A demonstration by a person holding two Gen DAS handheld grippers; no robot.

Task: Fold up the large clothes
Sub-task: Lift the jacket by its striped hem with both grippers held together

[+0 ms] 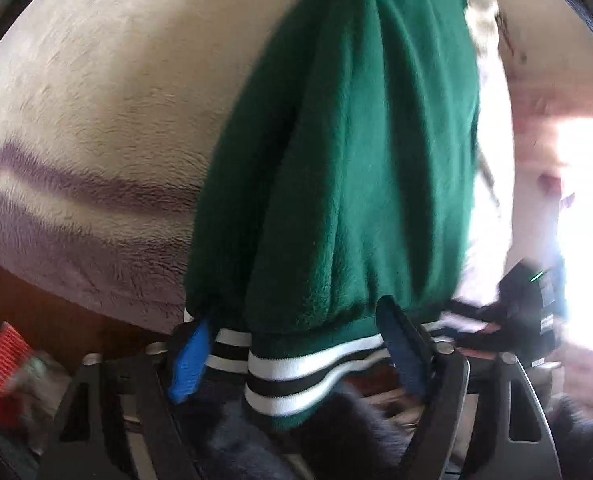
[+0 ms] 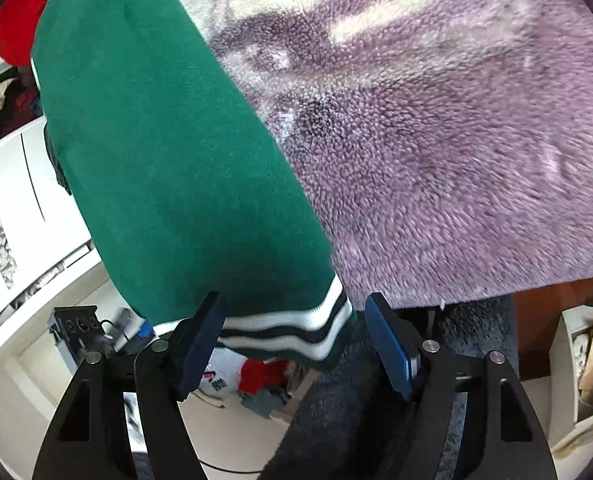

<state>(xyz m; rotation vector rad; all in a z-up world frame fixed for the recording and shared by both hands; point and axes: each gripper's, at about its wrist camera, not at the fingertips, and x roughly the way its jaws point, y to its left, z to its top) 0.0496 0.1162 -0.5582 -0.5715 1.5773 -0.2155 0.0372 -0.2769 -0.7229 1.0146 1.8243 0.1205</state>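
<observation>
The left gripper (image 1: 296, 344) stands with its blue-padded fingers (image 1: 188, 360) spread wide, the striped hem (image 1: 296, 376) of the green fleece garment (image 1: 336, 160) lying in the gap between them; neither pad clearly presses on the cloth, so whether it has any real hold I cannot tell; the garment rises from there across a cream and purple blanket (image 1: 96, 120); to the right the other gripper shows, blurred, close to the same hem; a red box (image 1: 0, 356) sits low at the left

The right gripper (image 2: 296, 332) is likewise parted wide, its dark pads (image 2: 200, 340) on either side of the green, white and black ribbed band (image 2: 288, 332) of the green fleece garment (image 2: 156, 140), the left pad touching or overlapping the cloth, the right pad apart from it; beyond it spreads the purple fleece of the blanket (image 2: 456, 140); a red cloth (image 2: 20, 12) shows at the upper left, white furniture (image 2: 12, 200) at the left
</observation>
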